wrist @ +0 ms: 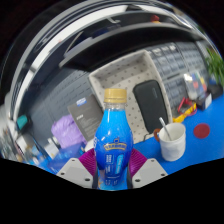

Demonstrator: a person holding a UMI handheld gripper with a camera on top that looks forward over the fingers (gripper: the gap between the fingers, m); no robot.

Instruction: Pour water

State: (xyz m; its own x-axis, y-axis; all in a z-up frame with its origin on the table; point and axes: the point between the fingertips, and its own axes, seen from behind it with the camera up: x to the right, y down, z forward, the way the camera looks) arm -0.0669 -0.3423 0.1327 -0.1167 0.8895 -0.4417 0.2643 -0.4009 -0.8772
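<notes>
one bottle (pixel 115 140), blue with a yellow cap, stands upright between my jaws (pixel 112 166), long axis vertical. both pink pads (pixel 88 162) look pressed to its sides, so i read the jaws as clamped on it. white cup (pixel 172 141) sits on the blue desk (pixel 200 150) ahead and to the right of the bottle, near but not touching. i judge the pour needs a shift right, then a tilt toward the cup's mouth.
</notes>
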